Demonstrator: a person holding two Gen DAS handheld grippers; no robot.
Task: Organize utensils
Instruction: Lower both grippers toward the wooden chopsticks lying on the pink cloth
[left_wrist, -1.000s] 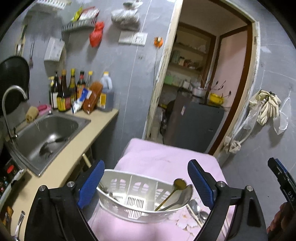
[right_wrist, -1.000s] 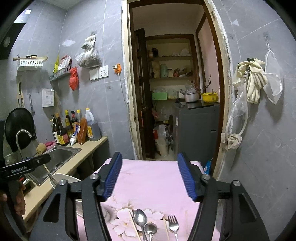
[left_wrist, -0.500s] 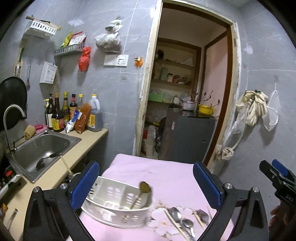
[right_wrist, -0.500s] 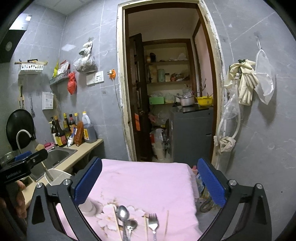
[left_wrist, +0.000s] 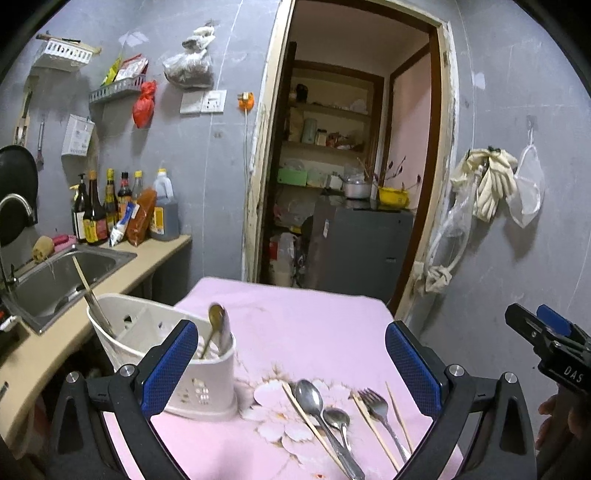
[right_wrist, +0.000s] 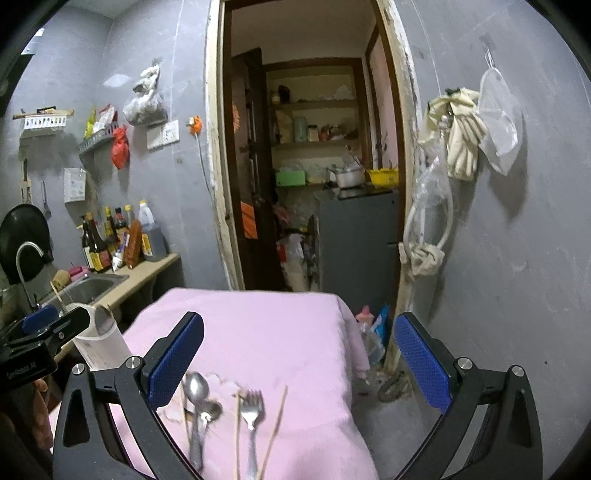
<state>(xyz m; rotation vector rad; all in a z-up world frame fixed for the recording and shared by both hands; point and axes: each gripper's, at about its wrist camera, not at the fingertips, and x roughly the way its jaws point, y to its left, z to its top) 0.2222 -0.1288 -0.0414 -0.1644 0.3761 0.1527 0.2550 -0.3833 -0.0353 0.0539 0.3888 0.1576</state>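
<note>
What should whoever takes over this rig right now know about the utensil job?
Left hand-held gripper: open, empty. Right hand-held gripper: open, empty.
White utensil holder stands at the left of the pink tablecloth.
Done: a gold spoon and a chopstick already stand in the holder.
Left: a large spoon, a small spoon, a fork and loose chopsticks lie flat on the cloth in front of both grippers, close together and partly overlapping. Pick one at a time.
</note>
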